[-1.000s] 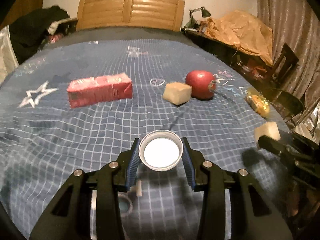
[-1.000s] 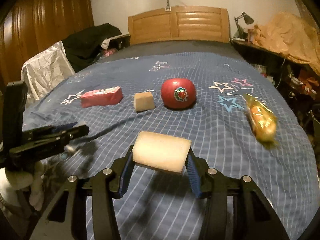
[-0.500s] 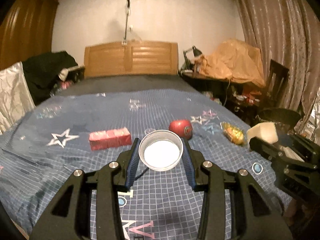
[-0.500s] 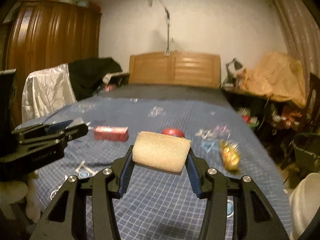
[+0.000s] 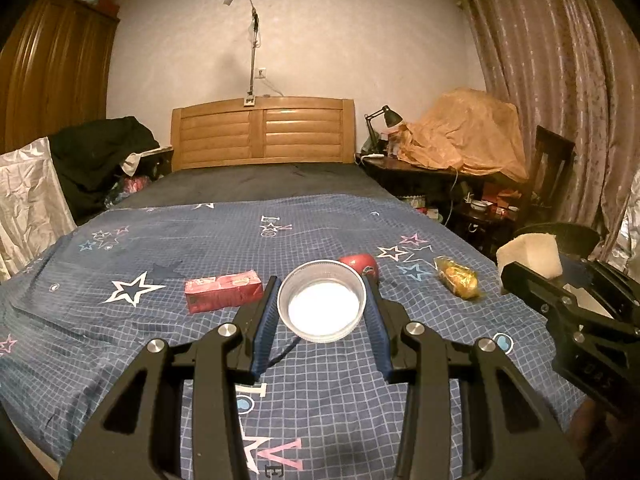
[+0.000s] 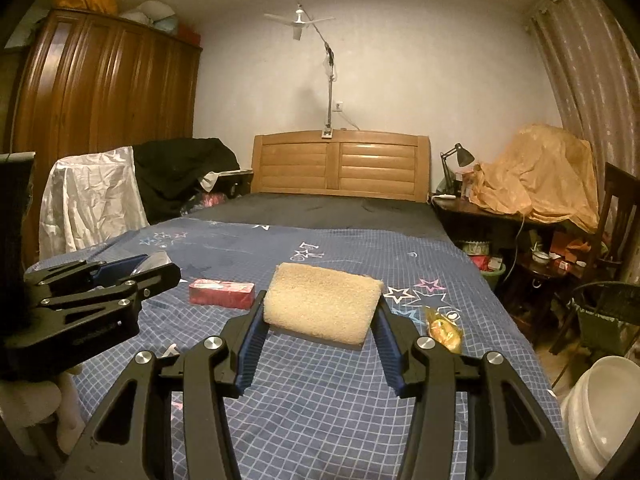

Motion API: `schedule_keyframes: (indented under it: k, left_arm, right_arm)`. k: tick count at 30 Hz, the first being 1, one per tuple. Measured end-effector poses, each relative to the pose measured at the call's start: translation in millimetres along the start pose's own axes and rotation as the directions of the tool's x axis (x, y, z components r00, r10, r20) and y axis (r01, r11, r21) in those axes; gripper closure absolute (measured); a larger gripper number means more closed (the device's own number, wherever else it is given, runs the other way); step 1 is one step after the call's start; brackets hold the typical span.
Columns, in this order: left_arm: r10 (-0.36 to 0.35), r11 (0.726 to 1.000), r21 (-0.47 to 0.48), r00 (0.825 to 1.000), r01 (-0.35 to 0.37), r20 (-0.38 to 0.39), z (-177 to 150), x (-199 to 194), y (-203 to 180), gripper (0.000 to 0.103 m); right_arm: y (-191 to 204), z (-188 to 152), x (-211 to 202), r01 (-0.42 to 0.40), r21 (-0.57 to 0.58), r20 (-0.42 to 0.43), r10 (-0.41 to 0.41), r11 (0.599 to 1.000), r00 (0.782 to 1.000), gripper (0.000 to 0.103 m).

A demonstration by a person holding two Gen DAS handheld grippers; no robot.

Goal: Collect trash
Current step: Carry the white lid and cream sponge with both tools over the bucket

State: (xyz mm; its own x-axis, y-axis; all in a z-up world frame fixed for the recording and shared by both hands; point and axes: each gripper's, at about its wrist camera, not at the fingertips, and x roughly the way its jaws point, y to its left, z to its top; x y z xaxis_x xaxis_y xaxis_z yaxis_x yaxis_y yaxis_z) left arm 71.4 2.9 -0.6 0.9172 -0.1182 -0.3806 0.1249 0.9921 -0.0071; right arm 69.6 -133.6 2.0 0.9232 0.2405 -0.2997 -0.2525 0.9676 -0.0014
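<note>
1. Plainly, this is the carry step: both grippers are loaded and raised above the bed [image 5: 120,360], with nothing yet dropped anywhere.
2. The left gripper [image 5: 322,312] is clamped on a round jar lid [image 5: 322,306], its blue pads pressing the rim from both sides, the white inside facing the camera.
3. The right gripper [image 6: 320,316] pinches a pale sponge block [image 6: 322,306] between its pads, held flat and clear of the bedspread. Its grip looks firm, though the soft block could give.
4. Left on the bed, towards the middle and foot: a red carton [image 5: 224,293], a red apple [image 5: 360,264] partly hidden behind the lid, and a yellow wrapped snack [image 5: 458,282] near the right-hand edge.
5. In the right wrist view a dark mesh bin [image 6: 608,312] stands on the floor beyond the bed's right-hand edge, with a white bucket [image 6: 600,408] nearer the foot corner. Which one takes the trash I cannot tell; the mesh bin seems likelier.
6. The next move, I judge, calls for swinging both loads past the right-hand edge, centring each over the container's mouth and parting the pads only once above it, one at a time so the grippers do not collide.
7. After that, three pieces wait on the bed.
</note>
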Motion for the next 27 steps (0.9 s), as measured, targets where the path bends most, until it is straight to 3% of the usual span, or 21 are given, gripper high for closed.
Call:
schedule_keyframes:
  k: [13,17,27]
  left_arm:
    - [-0.011,1.000,0.024,0.999,0.012,-0.032,2.8,13.3,-8.4,0.064]
    - [-0.035,0.998,0.045,0.999,0.036,-0.034,10.0,20.1,-25.3,0.064]
    - [-0.157,0.982,0.098,0.986,0.162,-0.056,36.9,52.9,-97.0,0.064]
  right_arm:
    - [-13.5,-0.1,11.5,0.011,0.002,-0.035,-0.011,1.000,0.999,0.052]
    - [-35.2,1.6,13.6,0.043,0.007,-0.046,-0.043,0.999,0.998,0.052]
    - [-132.5,20.3,0.9,0.186,0.029,-0.074,-0.184,0.982,0.980,0.051]
